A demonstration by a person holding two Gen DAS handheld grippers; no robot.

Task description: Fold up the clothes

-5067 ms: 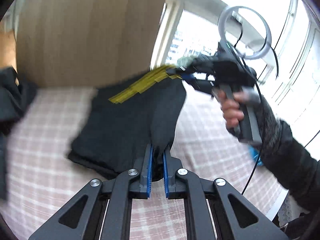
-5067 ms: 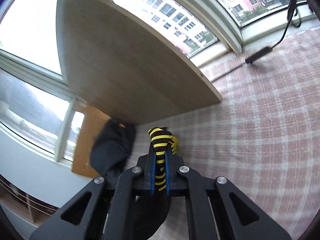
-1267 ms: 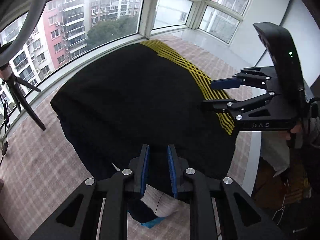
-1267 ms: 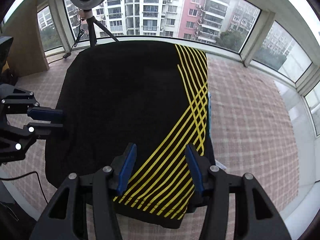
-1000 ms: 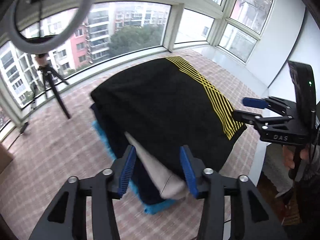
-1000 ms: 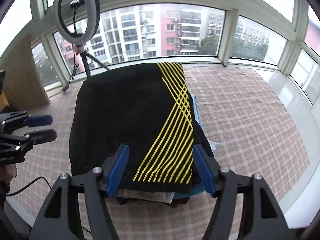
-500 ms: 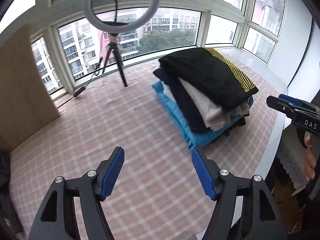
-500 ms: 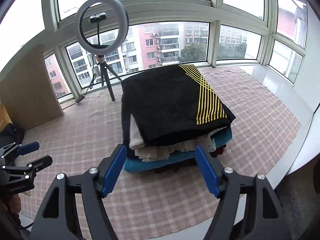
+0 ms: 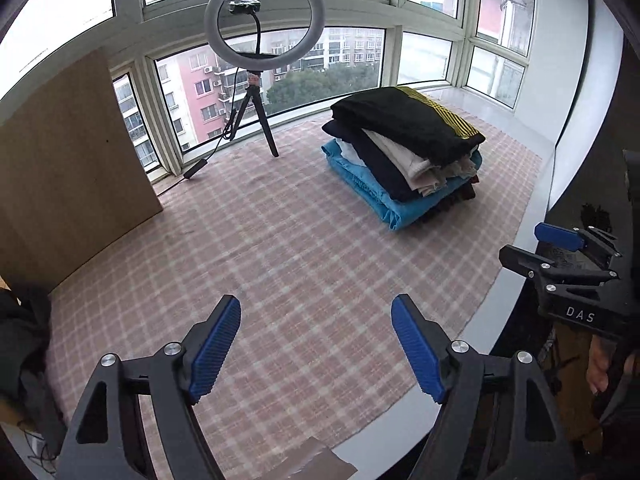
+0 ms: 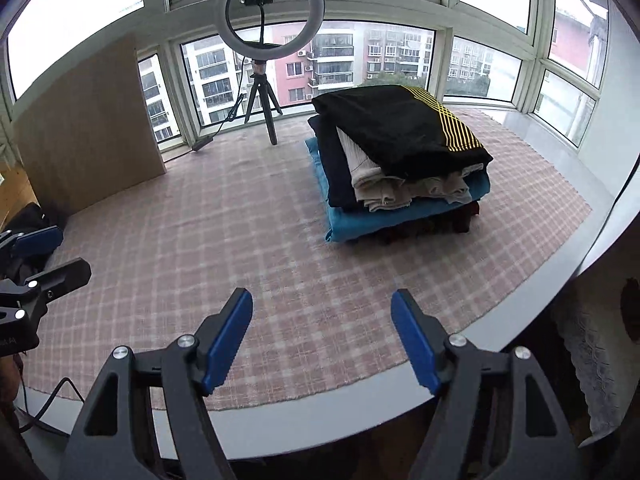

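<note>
The black yellow-striped garment [image 10: 400, 136] tops the folded stack [image 10: 400, 200], right of the ring light [image 10: 270, 12]. Left gripper [image 9: 316, 346] (just widened) and right gripper [image 10: 322, 338] gape empty. Risk: the overhanging, uneven stack could slump.

A home's glazed bay-window nook, high up. Curved windows [image 10: 384, 56] face apartment blocks, a checked pink cloth [image 9: 280, 264] covers the sill platform, and folded clothes [image 10: 400, 164] sit stacked beside a ring light [image 10: 270, 16].
</note>
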